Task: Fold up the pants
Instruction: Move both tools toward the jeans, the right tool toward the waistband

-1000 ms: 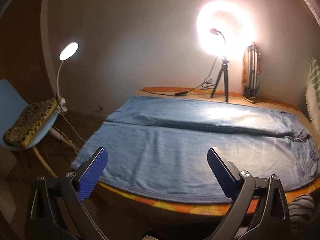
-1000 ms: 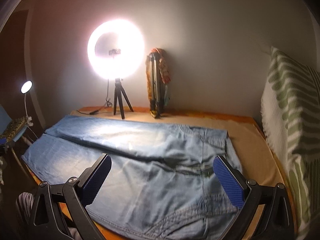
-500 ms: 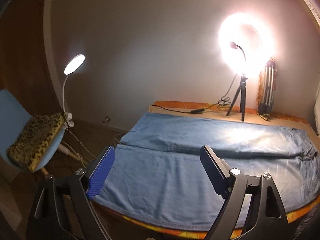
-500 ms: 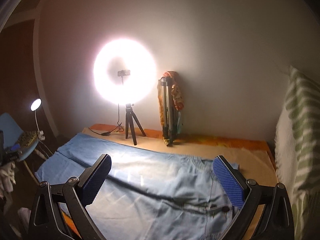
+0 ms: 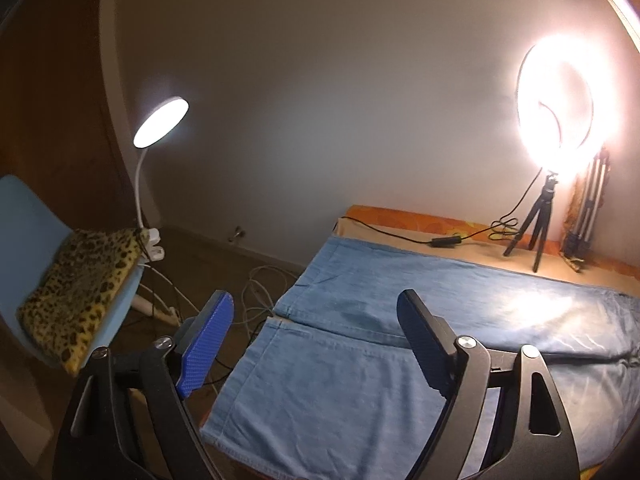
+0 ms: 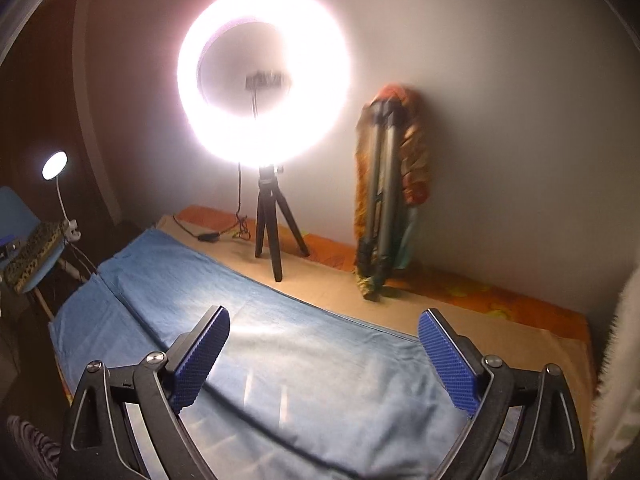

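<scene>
Here we hold both grippers, left [image 5: 312, 344] and right [image 6: 324, 360], jaws apart and empty above the flat-spread pants [image 5: 400, 380], ready to pinch the near edge.

Pants [image 5: 360, 392] light blue denim; cushion [image 5: 80, 292] leopard print; chair [image 5: 28, 216] pale blue; gripper pads [image 6: 450, 364] blue

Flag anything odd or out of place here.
Nothing stands out. The jeans lie flat and unfolded on the bed, leg hems at its foot. Both tongs, left and right, hover open, holding nothing.
</scene>
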Action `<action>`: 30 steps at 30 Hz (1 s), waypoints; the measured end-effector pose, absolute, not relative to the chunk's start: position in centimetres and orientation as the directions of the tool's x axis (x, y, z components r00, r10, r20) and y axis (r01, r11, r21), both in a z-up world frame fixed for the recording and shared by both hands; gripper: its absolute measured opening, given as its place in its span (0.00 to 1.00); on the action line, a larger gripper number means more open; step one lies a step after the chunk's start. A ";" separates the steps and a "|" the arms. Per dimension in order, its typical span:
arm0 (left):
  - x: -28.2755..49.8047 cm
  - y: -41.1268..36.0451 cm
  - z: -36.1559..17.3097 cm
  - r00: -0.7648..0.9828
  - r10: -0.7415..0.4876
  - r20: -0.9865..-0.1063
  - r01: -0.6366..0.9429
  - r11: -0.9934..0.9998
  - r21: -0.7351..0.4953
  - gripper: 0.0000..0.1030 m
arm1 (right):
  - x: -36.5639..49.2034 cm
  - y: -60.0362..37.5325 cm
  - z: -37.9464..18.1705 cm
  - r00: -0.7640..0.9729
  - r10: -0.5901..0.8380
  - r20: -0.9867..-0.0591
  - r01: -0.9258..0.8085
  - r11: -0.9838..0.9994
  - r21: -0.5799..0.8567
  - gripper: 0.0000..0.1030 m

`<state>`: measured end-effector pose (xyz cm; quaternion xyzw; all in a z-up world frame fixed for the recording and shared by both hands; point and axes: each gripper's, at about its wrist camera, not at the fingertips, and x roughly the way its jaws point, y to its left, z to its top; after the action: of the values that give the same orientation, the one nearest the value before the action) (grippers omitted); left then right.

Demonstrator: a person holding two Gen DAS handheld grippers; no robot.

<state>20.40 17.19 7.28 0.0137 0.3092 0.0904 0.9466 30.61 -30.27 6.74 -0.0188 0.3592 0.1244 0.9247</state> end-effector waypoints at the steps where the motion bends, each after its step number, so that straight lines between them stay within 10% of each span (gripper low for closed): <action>1: 21.2 17.0 6.9 0.785 0.178 -0.594 -0.158 0.984 0.086 0.77 | 31.5 -29.9 5.9 0.701 0.216 -0.679 -0.250 0.967 0.049 0.89; 10: 28.2 14.9 2.0 0.716 0.111 -0.689 -0.080 0.994 0.077 0.70 | 40.3 -26.0 -4.0 0.552 0.245 -0.797 -0.364 0.931 0.034 0.70; 30: 35.9 6.0 -8.5 0.574 0.009 -0.819 0.105 0.991 0.084 0.69 | 48.7 -22.6 -13.8 0.405 0.259 -0.877 -0.533 0.846 0.004 0.66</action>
<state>35.86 6.03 -8.51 0.0616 0.4607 -0.0270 0.8850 48.66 -22.65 -13.82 -0.1398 0.4899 0.2397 0.8264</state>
